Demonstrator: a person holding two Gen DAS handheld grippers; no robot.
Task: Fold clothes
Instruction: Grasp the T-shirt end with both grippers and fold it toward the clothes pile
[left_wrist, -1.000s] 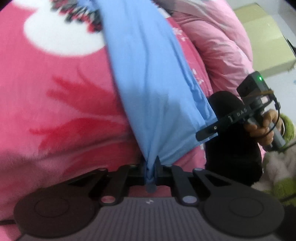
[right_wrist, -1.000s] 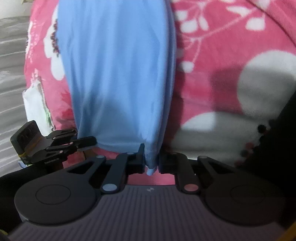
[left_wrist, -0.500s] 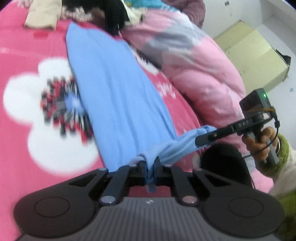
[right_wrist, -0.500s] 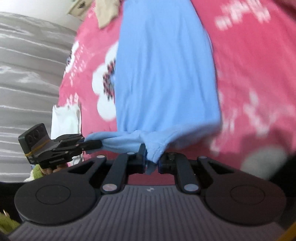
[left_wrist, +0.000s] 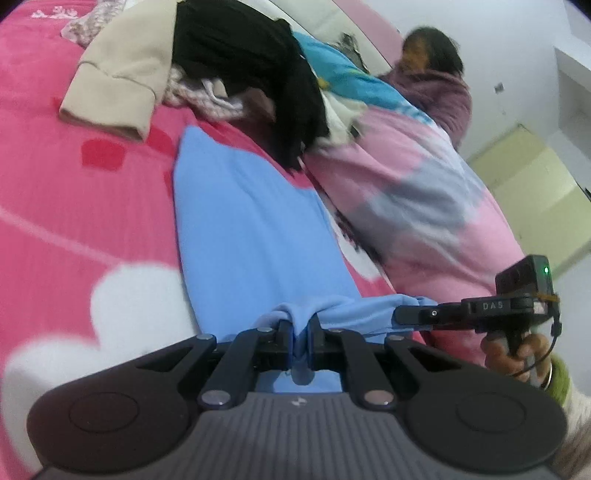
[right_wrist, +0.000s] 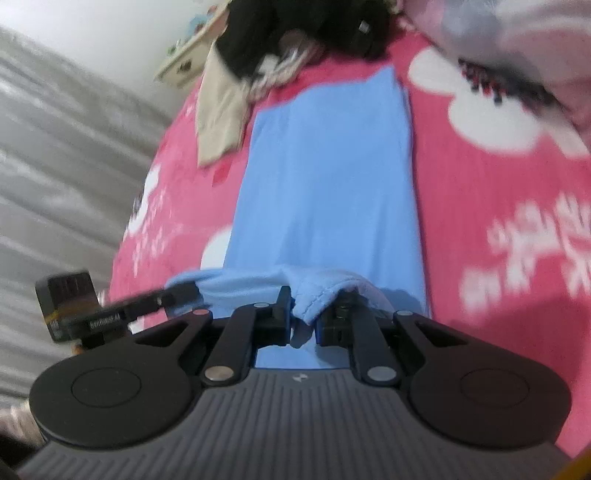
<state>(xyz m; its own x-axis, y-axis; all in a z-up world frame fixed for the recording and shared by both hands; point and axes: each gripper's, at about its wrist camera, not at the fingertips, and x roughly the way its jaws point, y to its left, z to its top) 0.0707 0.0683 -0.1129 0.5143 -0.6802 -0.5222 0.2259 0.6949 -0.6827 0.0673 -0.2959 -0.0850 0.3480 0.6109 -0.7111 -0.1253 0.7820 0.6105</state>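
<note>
A light blue garment (left_wrist: 240, 229) lies stretched lengthwise on the pink flowered blanket (left_wrist: 74, 221). My left gripper (left_wrist: 300, 332) is shut on one near corner of it. The right gripper (left_wrist: 402, 315) pinches the other near corner, at the right of the left wrist view. In the right wrist view the blue garment (right_wrist: 325, 177) runs away from the right gripper (right_wrist: 303, 317), which is shut on a bunched hem. There the left gripper (right_wrist: 184, 291) grips the cloth at the left. The near edge hangs raised between both grippers.
A heap of clothes, beige (left_wrist: 122, 74) and black (left_wrist: 251, 55), lies at the far end of the blanket. A pink quilt (left_wrist: 406, 206) runs along the right side, with a person (left_wrist: 436, 74) behind it. Grey curtains (right_wrist: 55, 166) hang to the left.
Both grippers have swung up and forward along the bed with the blue garment's near edge. The view now reaches the clothes heap at the far end; earlier it looked down on the blanket.
</note>
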